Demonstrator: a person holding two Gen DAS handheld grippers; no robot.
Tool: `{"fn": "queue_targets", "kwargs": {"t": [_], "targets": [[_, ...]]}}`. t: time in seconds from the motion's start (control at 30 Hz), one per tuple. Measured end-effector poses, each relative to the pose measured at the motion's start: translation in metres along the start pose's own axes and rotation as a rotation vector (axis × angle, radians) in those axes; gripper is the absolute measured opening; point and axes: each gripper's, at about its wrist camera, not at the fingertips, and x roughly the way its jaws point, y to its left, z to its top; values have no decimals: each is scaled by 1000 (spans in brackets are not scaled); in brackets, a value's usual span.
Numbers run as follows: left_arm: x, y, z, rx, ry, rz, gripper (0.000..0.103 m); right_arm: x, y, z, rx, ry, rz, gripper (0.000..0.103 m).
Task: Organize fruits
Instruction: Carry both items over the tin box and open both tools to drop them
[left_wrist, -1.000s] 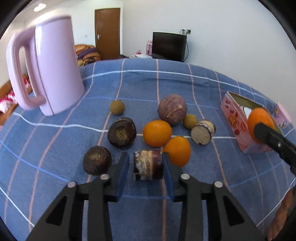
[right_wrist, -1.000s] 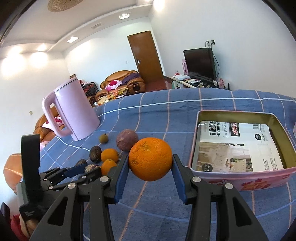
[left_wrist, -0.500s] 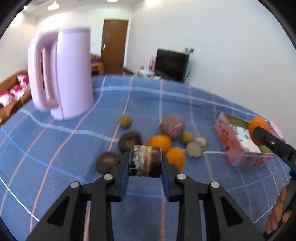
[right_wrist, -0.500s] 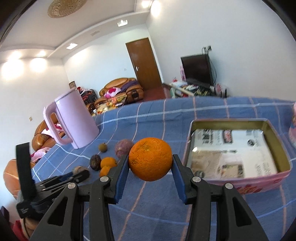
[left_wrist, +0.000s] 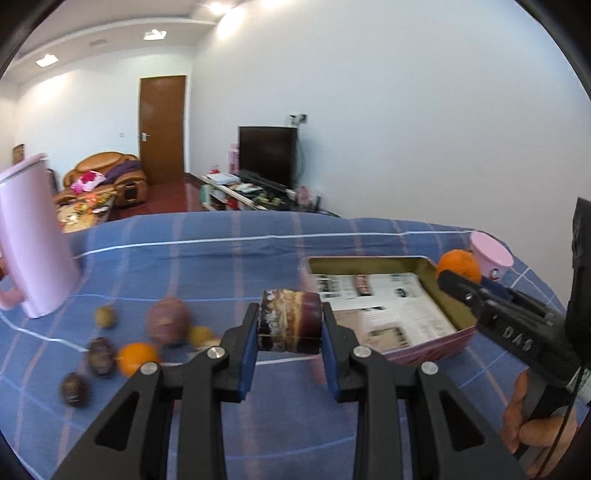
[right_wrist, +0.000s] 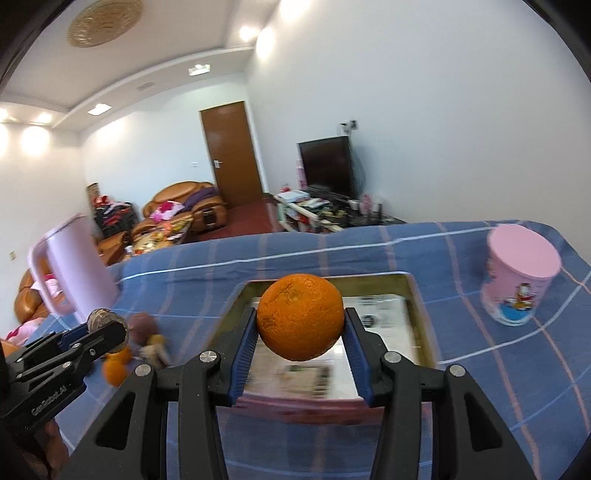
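Pink tin (right_wrist: 413, 291), rectangular and open-topped, on the blue plaid cloth (right_wrist: 258, 258) of the desk; printed paper (left_wrist: 391, 310) lining its floor, nothing else seen inside. Pink cup (right_wrist: 519, 280) with a cartoon print standing to the right of the tin, apart from it, top flat and pink; contents hidden. Pink kettle (left_wrist: 29, 243) at the far left, cut off by the frame edge in the left view and blurred in the right.

Right gripper (right_wrist: 301, 334) clamped on an orange (right_wrist: 300, 316), held in the air over the tin's near part, clear of the paper. Left gripper (left_wrist: 288, 330) closed on a cut fruit (left_wrist: 289, 320), purple skin with mottled brown and white bands, lifted off the cloth and just left of the tin's near corner.

Loose fruit left on the cloth beside the kettle, all smeared by motion: a large purple round (left_wrist: 168, 325), two small yellowish ones (left_wrist: 104, 315), two dark ones (left_wrist: 100, 356), a small orange (left_wrist: 137, 358). More partly hidden behind the left gripper's fingers; exact count hard to tell. In the right view the same group mostly covered by the left gripper. Front wall of the tin blurred, print unreadable.
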Motion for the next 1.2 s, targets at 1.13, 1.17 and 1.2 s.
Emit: {"fn": "queue_targets", "kwargs": {"t": [1.13,1.17,1.2], "targets": [[80,-81,-5,68,145,-17,32,22,-39,-14,-78,111,-111,49],[81,-81,-6,71,149,-15,32,22,-39,-14,-79,111,-112,49],[82,-81,-6,70,153,-15,32,23,-39,-13,-79,111,-112,49]]}}
